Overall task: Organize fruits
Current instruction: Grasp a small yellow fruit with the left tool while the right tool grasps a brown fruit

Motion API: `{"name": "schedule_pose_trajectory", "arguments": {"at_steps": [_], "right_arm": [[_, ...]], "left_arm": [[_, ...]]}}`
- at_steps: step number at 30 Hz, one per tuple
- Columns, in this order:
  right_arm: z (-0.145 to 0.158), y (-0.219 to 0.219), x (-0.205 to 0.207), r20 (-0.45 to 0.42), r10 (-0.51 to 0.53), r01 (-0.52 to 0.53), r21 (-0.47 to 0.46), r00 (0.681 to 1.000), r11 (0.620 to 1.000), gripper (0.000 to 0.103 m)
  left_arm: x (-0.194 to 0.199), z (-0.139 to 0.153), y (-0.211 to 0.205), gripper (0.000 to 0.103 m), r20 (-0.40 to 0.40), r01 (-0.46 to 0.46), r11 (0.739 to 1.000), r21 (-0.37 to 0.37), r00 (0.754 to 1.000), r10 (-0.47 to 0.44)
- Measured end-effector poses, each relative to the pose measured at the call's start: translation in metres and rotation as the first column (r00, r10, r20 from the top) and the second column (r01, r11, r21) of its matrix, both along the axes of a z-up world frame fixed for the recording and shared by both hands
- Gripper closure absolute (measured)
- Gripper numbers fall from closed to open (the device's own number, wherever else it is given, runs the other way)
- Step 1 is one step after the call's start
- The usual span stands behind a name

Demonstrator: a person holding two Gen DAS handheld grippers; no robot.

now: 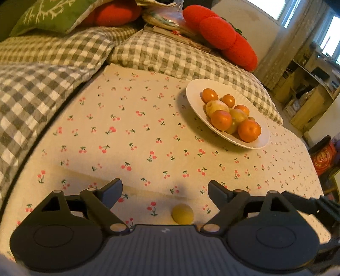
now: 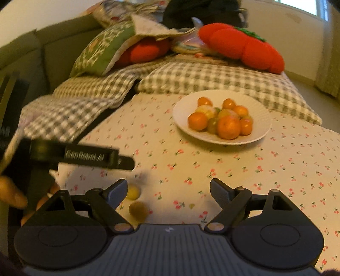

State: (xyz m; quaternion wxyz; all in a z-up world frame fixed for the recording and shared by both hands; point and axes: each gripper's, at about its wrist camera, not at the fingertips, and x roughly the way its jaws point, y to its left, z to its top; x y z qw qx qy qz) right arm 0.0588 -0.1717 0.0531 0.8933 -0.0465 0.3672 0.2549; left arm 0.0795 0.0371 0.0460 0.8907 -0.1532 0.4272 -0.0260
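The left gripper (image 1: 165, 186) has its jaws spread wide, with nothing between them. The right gripper (image 2: 169, 187) is also spread and empty. In the right wrist view, the left gripper is seen at the left side, blurred, with a hand (image 2: 12, 195) around its handle.

The landmark is the white plate (image 1: 193, 93) on the cherry-print cloth (image 1: 127, 127). It holds a pile of fruits: several oranges (image 1: 249, 130) and some paler yellow-green ones (image 1: 216, 107).

Well apart from the plate, on the cloth close to the left gripper, lies 1 yellow fruit (image 1: 182, 213), under the gap of the jaws and not touched. In the right wrist view 2 small fruits are seen on the near-left side from the plate: the yellow one and a brownish fruit (image 2: 139, 209) just beside it.

Behind the plate lie checked pillows (image 1: 170, 53), and on them a red cushion (image 1: 225, 36) and a green cushion (image 1: 55, 14).
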Motion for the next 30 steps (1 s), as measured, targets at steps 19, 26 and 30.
{"name": "schedule_pose_trajectory", "arguments": {"at_steps": [19,26,30], "right_arm": [[-0.034,0.029,0.000,-0.126,0.090,-0.097,-0.047,0.988,0.994,0.041],[-0.041,0.034,0.003,-0.123,0.086,-0.096,-0.075,0.989,0.993,0.053],[-0.041,0.036,0.006,-0.112,0.086,-0.095,-0.078,0.990,0.992,0.059]], "left_arm": [[0.004,-0.024,-0.014,0.033,-0.092,0.054,0.998,-0.040,0.994,-0.057],[0.003,-0.025,-0.025,0.051,-0.063,0.103,0.994,0.041,0.993,-0.100],[0.001,-0.025,-0.033,0.077,-0.059,0.147,0.985,0.095,0.988,-0.142]]}}
